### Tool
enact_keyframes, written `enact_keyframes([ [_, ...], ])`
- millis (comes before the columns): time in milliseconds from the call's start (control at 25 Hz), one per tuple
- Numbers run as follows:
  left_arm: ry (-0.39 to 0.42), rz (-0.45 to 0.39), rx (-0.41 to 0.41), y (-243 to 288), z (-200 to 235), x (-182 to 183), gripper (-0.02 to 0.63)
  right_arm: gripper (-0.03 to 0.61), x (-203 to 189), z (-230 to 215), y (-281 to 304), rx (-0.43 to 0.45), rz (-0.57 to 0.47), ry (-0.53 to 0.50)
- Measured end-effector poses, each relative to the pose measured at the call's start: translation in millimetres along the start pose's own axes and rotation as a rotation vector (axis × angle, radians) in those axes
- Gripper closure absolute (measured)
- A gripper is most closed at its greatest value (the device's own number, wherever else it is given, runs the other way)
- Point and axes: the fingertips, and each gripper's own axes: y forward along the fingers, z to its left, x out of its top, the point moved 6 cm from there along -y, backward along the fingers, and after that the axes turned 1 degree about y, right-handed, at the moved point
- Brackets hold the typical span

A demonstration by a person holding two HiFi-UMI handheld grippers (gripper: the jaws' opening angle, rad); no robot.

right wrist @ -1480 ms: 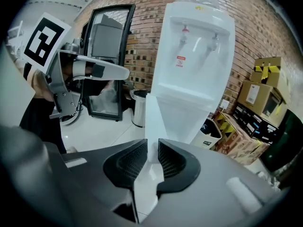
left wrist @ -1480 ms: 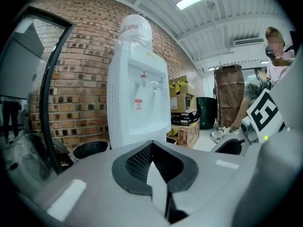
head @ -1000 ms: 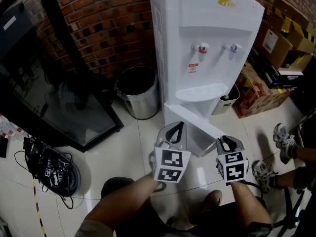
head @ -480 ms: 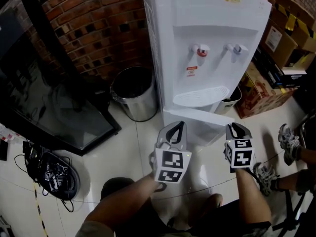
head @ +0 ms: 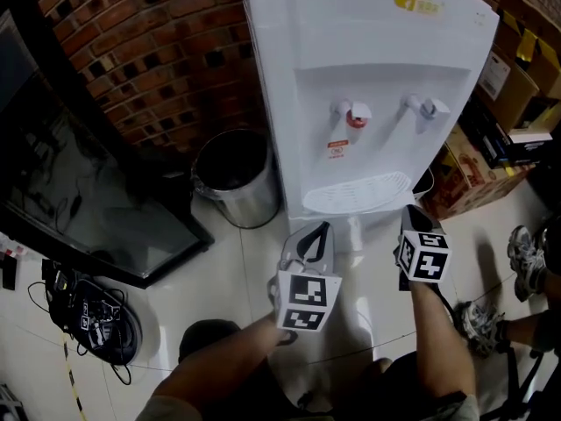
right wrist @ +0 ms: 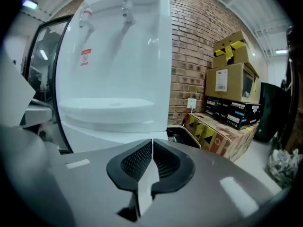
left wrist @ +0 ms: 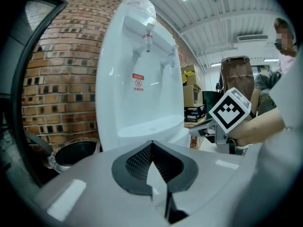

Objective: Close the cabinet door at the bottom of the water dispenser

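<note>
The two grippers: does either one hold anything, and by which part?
Nothing is held; the left gripper and the right gripper are both shut and empty.

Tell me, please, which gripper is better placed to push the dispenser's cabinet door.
Probably right. The right gripper, jaws shut, points at the cabinet door from close by, just under the drip tray; the left gripper sits further back.

left tongs (head: 317, 228), right tongs (head: 412, 210): grey shells | black ribbed pads (left wrist: 138, 161) | black-white marker cubes (head: 307, 301)
</note>
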Motion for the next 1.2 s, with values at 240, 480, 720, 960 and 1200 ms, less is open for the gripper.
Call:
enact_keyframes([
  [240,-0.021,0.002,-0.004,5,3,2,0.614,0.578,0,-5,32,0.043,-0.014,0.102],
  [480,-0.027,0.004,-0.004,4,4,0,0.614,0.577,0,-10,33,0.036,-0.019,0.125],
  [720,-0.038,-0.025,0.006,-10,8,11,0.614,0.578,22,0,-3,0.037,-0.075,0.081],
  [960,-0.053,-0.114,0.020,-52,17,37,0.614,0.578,66,41,-73,0.089,-0.256,-0.013],
  [1200,-0.034,-0.203,0.065,-123,30,58,0.614,0.578,80,80,-158,0.152,-0.371,-0.029],
])
